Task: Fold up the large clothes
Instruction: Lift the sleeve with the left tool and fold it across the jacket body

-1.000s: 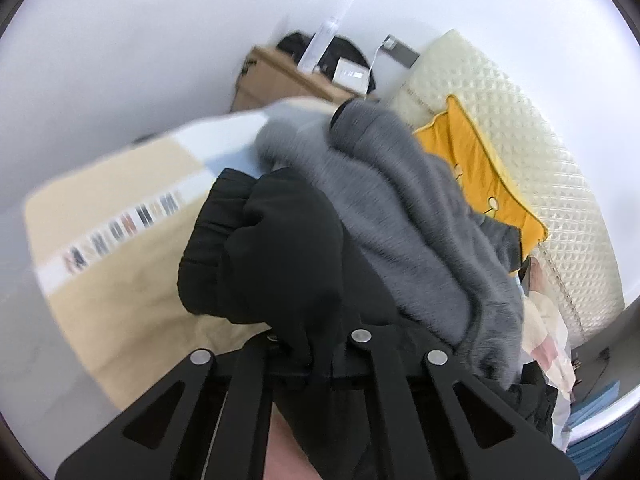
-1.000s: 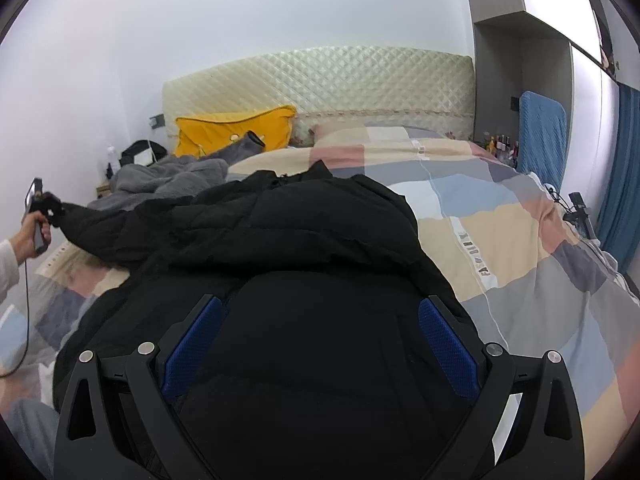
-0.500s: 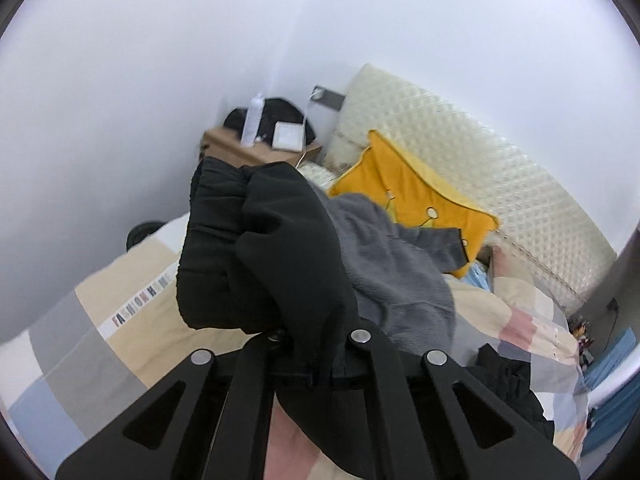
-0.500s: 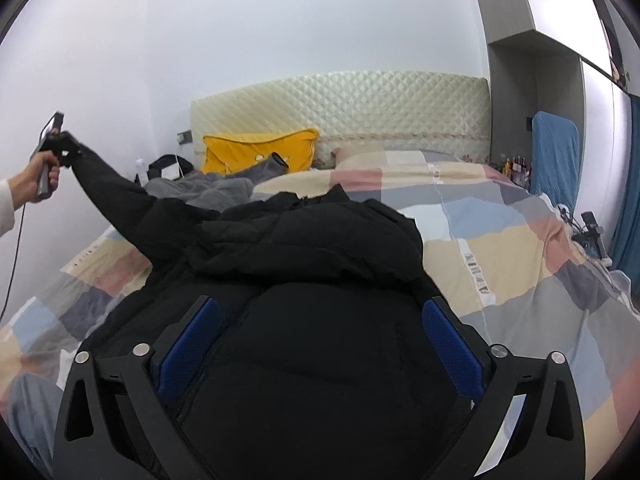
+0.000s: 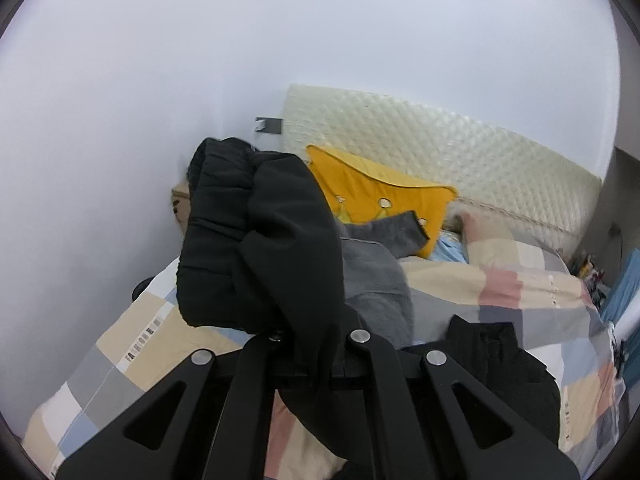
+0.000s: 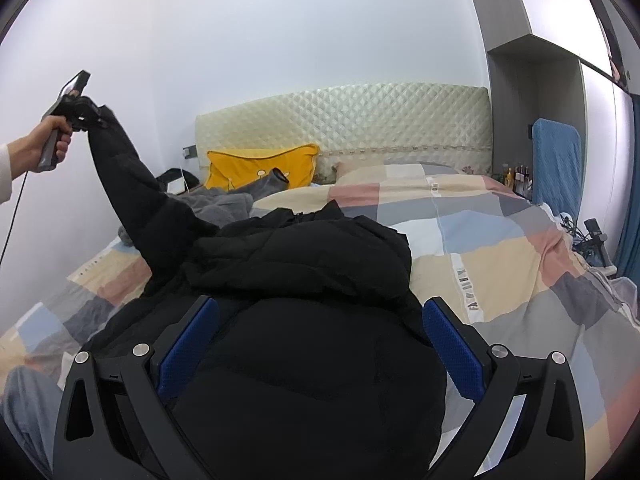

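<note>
Left gripper [image 6: 86, 120] is clamped on the cuff of the black jacket's sleeve [image 6: 124, 184], held high at far left; right gripper [image 6: 320, 344] hangs open over the jacket [image 6: 304, 272], touching nothing. Folding looks barely begun: the body lies spread on the bed [image 6: 500, 264], no fold made. Count: one bed, one jacket, one grey garment [image 6: 224, 204], one yellow pillow [image 6: 256, 168].

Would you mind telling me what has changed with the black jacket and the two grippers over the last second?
The left gripper, shut on the jacket sleeve throughout, has lifted it from low over the bed to high in the air, so the sleeve now stretches steeply upward. Nothing was taken or released. The right gripper stays open above the black jacket, whose body remains on the patchwork quilt; the grey garment and yellow pillow lie unmoved.
</note>
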A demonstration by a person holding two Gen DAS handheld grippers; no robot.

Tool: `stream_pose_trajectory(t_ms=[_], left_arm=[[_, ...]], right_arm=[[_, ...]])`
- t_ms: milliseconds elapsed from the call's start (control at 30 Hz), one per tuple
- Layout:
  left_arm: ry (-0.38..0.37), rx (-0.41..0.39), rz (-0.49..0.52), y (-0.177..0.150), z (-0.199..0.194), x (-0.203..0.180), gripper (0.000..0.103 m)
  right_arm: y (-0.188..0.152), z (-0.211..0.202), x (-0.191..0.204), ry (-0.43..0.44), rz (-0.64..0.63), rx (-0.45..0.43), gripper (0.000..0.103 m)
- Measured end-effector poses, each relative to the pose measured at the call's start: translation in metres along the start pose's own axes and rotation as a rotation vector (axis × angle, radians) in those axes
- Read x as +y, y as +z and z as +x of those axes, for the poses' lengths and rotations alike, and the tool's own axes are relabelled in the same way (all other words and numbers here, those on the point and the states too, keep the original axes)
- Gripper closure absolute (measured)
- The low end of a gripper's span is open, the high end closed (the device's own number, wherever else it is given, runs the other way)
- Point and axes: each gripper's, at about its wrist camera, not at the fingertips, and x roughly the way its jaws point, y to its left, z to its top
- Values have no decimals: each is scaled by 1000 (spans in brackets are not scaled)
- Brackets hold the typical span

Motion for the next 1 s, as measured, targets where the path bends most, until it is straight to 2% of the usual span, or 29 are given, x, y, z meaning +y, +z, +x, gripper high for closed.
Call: stream_pose_trajectory(t_ms=[133, 333, 500, 533, 567, 633, 800, 867, 933, 1000], left_arm=[[-18, -17, 52, 3, -20, -41, 101], [-66, -34, 136, -2, -46, -108, 101], [-123, -36, 225, -14, -50, -173, 101], [-108, -37, 261, -17, -50, -189, 101], [-81, -42, 312, -24, -49, -207, 101], [-78, -31, 373, -36, -45, -237, 101], [-148, -11, 469, -71, -39, -306, 101], [-172, 1, 478, -89, -38, -326, 101], [-217, 34, 477, -112, -36, -348, 101], [-252, 55, 519, -139, -33, -374, 101]], right_arm=[[2, -4, -9, -8, -11, -20, 0], [1, -14, -28, 19, 52, -37, 0], [3, -23, -39, -7, 74, -62, 0], [3, -24, -42, -22, 76, -63, 0], [1, -26, -43, -32, 80, -63, 0], [0, -28, -48, -37, 92, -63, 0], [-3, -31, -59, -42, 132, -64, 0], [-4, -30, -60, -42, 130, -60, 0], [-4, -28, -61, -39, 124, -54, 0], [-5, -26, -60, -27, 118, -49, 0]])
